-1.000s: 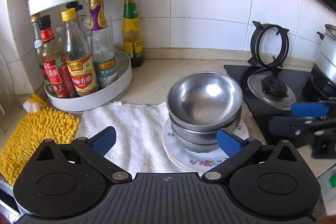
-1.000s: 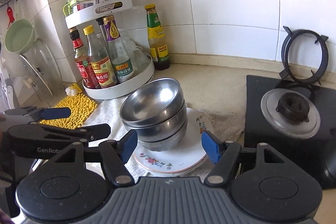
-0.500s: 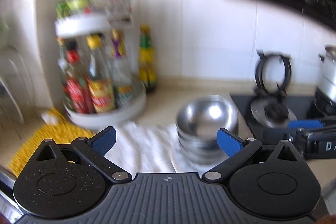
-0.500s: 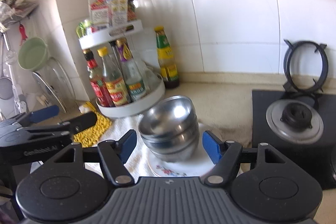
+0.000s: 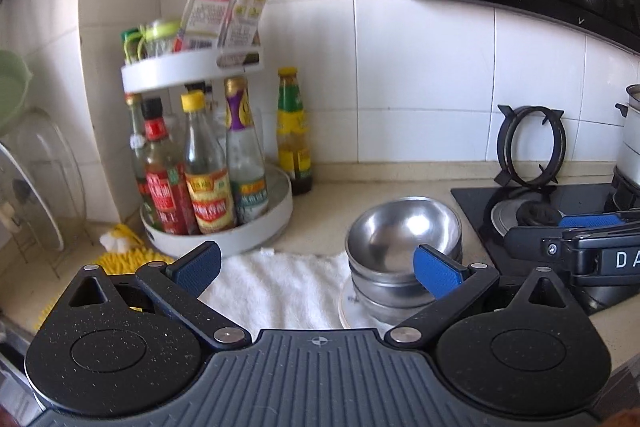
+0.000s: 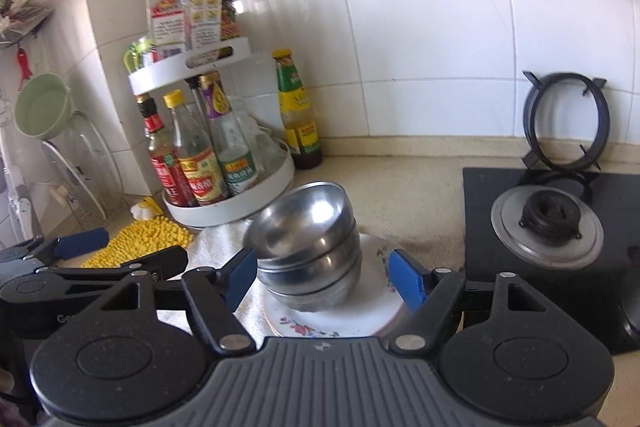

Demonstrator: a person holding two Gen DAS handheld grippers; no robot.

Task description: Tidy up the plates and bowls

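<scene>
A stack of steel bowls [image 5: 402,247] [image 6: 310,247] sits on floral plates [image 6: 360,311] [image 5: 352,309], which rest on a white towel [image 5: 276,291] on the counter. My left gripper [image 5: 316,271] is open and empty, pulled back in front of the towel and bowls. My right gripper [image 6: 322,279] is open and empty, its fingertips on either side of the stack but nearer the camera, not touching. The right gripper also shows at the right of the left wrist view [image 5: 576,239]; the left gripper shows at the left of the right wrist view [image 6: 80,259].
A white two-tier rack of sauce bottles [image 5: 216,195] stands behind the towel, with a green-capped bottle [image 5: 294,131] beside it. A yellow mop cloth [image 6: 140,239] lies at left. A black gas hob [image 6: 548,223], a leaning pan support [image 6: 566,119], a pot [image 5: 632,135].
Both grippers have pulled back and up from the bowl stack, so the bowls look smaller and more of the wall shows. Both stayed open. The bowls and plates did not move.
</scene>
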